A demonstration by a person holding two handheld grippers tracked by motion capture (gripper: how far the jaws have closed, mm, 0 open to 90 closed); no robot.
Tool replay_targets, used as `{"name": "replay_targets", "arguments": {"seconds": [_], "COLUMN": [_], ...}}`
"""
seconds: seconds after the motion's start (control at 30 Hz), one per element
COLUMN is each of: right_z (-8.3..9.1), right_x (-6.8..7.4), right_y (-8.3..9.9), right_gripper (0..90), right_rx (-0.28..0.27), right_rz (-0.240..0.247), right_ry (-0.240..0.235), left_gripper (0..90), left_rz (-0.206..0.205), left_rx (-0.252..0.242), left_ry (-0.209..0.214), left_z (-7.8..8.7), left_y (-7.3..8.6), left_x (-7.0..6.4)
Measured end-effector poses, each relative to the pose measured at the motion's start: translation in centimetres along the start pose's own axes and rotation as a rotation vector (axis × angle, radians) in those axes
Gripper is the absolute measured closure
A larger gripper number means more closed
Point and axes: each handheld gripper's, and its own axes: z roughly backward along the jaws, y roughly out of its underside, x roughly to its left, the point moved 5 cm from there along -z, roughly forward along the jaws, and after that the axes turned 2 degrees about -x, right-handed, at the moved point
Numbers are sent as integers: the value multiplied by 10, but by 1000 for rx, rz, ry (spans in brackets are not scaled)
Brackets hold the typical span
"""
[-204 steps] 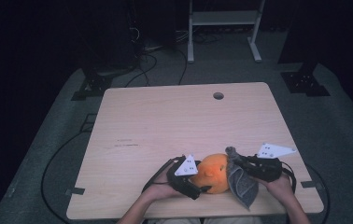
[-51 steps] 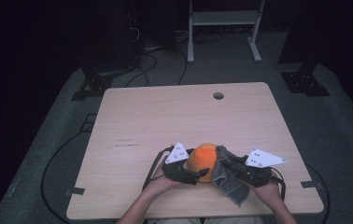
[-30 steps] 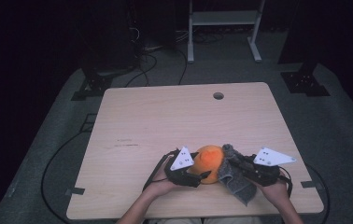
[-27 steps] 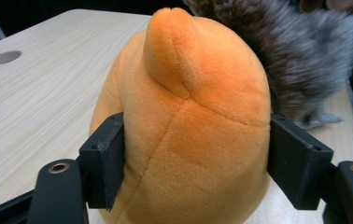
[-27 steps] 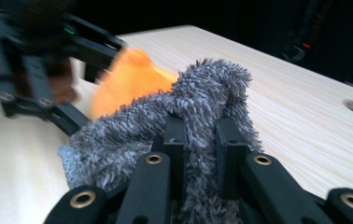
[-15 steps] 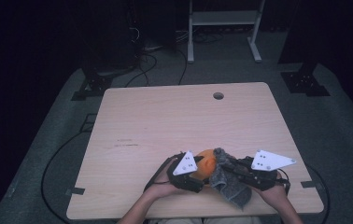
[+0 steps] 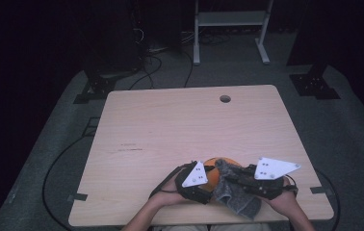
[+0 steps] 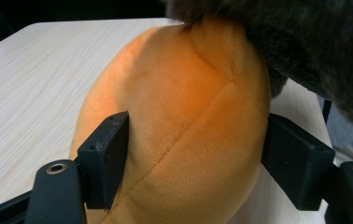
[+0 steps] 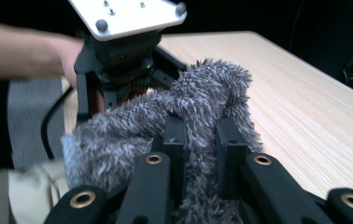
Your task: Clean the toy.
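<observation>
Two grippers work near the desk (image 7: 180, 130) edge: left gripper (image 8: 198, 154) clamps the orange plush ball (image 8: 184, 140), right gripper (image 9: 200, 140) pinches the grey cloth (image 9: 198, 98); a hard wipe could squeeze the ball free.

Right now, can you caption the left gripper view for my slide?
Left claw clamps an orange plush ball from both sides while a grey fuzzy cloth drapes over its top.

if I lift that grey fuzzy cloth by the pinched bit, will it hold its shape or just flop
Probably flop. The grey fuzzy cloth bunches into a narrow fold between the right hand-held gripper jaws, so it looks soft and limp. In the high view it drapes over the orange plush toy and sags onto the table. It likely weighs little, and the shaggy pile should resist slipping.
</observation>
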Motion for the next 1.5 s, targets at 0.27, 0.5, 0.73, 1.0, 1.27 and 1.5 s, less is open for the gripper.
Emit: {"name": "replay_targets", "arguments": {"seconds": [0.27, 0.5, 0.73, 1.0, 1.27, 1.5], "right_z": [-3, 7, 3, 23, 7, 22], "right_x": [-1, -7, -12, -32, -29, -45], "right_y": [12, 2, 11, 25, 27, 40], "right_gripper": [772, 772, 773, 773, 773, 773], "right_rx": [9, -24, 15, 11, 33, 15], "right_rz": [-46, -69, -75, -135, -113, -185], "right_ry": [-25, -18, -36, 20, -3, 54], "left_gripper": [173, 253, 268, 266, 261, 258], "left_rz": [53, 14, -23, -19, -26, -16], "left_rx": [-29, -15, 9, 2, 3, -2], "left_ry": [-6, 29, 32, 36, 20, 10], "left_z": [-2, -2, 2, 0, 3, 0], "left_y": [-1, 1, 4, 3, 7, 6], "left_x": [3, -3, -2, -2, -1, -1]}}
